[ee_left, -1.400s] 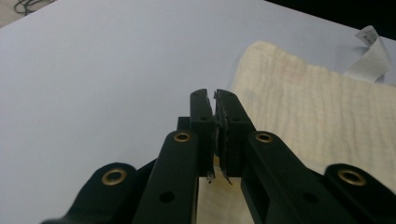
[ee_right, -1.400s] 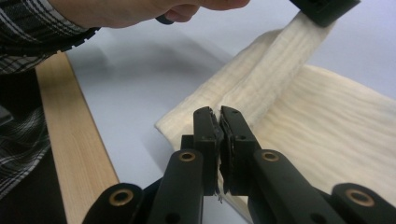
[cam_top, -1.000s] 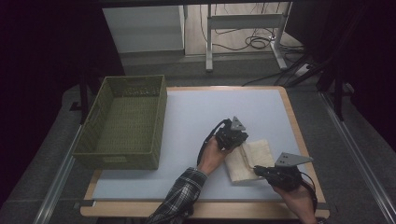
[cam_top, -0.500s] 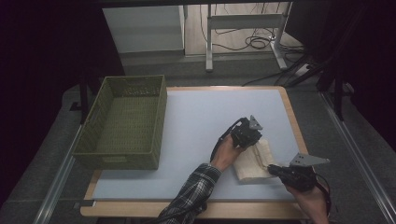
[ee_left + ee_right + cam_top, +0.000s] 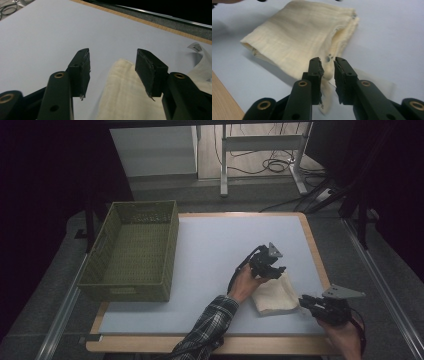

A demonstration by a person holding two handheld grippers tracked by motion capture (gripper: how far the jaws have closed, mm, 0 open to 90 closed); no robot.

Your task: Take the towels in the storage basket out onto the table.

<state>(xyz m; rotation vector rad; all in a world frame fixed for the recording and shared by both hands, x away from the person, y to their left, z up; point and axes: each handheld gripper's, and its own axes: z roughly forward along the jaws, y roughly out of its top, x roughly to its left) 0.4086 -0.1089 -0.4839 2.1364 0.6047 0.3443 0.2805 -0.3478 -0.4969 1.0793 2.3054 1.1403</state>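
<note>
A folded cream cloth (image 5: 272,299) lies on the white table top (image 5: 210,250) near its front right. My left gripper (image 5: 277,270) hovers over the cloth's far edge; in the left gripper view the gripper (image 5: 112,60) stands open with the cloth (image 5: 120,95) below and between its jaws, not pinched. My right gripper (image 5: 304,301) meets the cloth's right corner. In the right gripper view this gripper (image 5: 327,65) has its jaws drawn close on a thin bit of the cloth (image 5: 297,32). A white label (image 5: 197,47) sticks out from the cloth.
A green woven basket (image 5: 172,240) stands at the table's left side. The table's wooden rim (image 5: 315,255) runs close behind the right gripper. Cables and desk legs lie on the floor beyond the far edge.
Both grippers and the cloth have shifted to the right. The left gripper has travelled from the cloth's left part to its far edge.
</note>
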